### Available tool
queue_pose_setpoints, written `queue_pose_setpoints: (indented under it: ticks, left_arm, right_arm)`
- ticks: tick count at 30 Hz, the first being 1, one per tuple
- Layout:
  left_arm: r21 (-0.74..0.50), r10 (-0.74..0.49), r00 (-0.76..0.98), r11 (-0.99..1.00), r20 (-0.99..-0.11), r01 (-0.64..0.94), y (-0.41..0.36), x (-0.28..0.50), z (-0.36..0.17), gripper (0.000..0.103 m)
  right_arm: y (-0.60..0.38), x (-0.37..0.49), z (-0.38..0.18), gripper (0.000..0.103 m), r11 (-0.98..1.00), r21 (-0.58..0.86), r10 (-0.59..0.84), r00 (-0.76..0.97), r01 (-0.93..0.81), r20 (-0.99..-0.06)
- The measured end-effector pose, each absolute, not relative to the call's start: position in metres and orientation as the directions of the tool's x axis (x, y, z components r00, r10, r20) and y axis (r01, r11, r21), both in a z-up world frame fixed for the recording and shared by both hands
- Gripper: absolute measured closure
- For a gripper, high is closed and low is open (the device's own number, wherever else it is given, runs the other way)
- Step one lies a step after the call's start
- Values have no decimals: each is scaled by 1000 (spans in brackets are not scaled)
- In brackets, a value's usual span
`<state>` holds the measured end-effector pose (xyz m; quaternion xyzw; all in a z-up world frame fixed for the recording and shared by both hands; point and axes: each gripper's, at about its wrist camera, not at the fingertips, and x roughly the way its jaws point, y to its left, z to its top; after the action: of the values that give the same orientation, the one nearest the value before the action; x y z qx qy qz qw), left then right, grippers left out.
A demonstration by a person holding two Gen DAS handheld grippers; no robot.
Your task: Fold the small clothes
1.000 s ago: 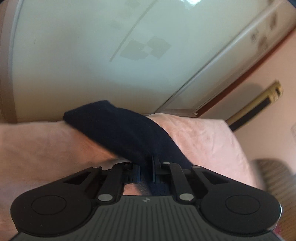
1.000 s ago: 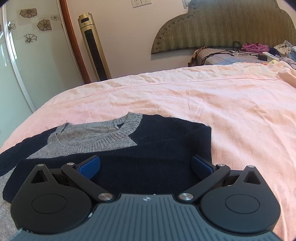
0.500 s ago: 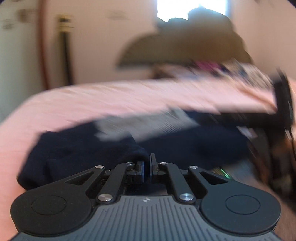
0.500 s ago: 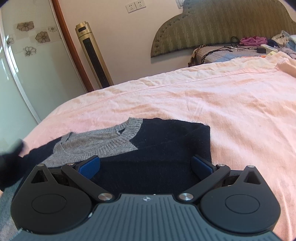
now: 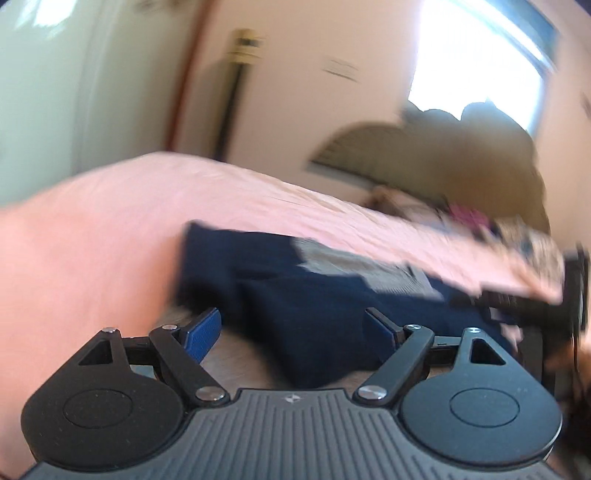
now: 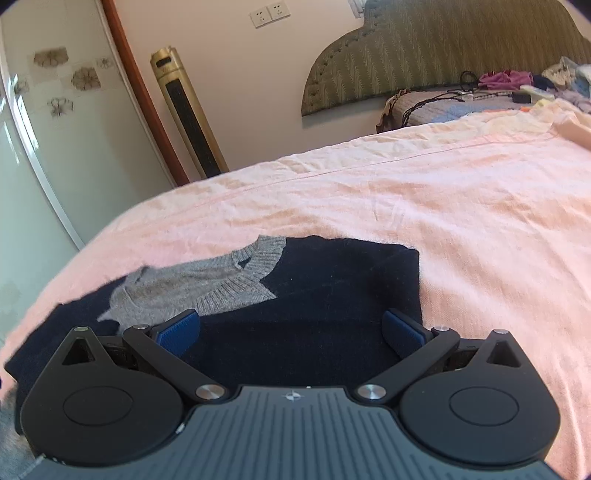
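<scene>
the left gripper (image 5: 293, 326) has just been opening, jaws wide and empty over the navy-and-grey knitted sweater (image 6: 306, 291); the right gripper (image 6: 290, 332) gapes empty too; the folded sleeve wants smoothing flat.

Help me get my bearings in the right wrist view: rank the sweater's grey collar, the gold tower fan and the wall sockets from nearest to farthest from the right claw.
1. Grey collar of the navy sweater, just ahead of the right claw, left of centre.
2. Gold tower fan, beyond the bed's far edge, upper left.
3. Wall sockets, on the wall above.
</scene>
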<state>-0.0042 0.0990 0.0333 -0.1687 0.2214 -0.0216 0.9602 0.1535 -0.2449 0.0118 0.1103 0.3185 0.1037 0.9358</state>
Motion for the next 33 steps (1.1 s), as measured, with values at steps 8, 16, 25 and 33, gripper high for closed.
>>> queue_pose_setpoints:
  ticks: [8,16,25,33]
  left_arm:
    - [-690,10,906,644,-424,-330,182,-12,1,19]
    - [-677,2,910,668,-415,-310,176,-9,1,17]
    - [-663,4,909,684,-416,-306,171,-9,1,13]
    - [-650,11,908,694,-420,-309,167,-7,2,12]
  right_arm:
    - [-112,86,64,0,829,69,512,704,-555,-491]
    - [-13,14,12,4,432,-581,493,720,-690,-489]
    - [-12,35,17,58,503,-518,453,721,-692,-524]
    - [-27,45,34,70,603,-296,521,647,-741,-556]
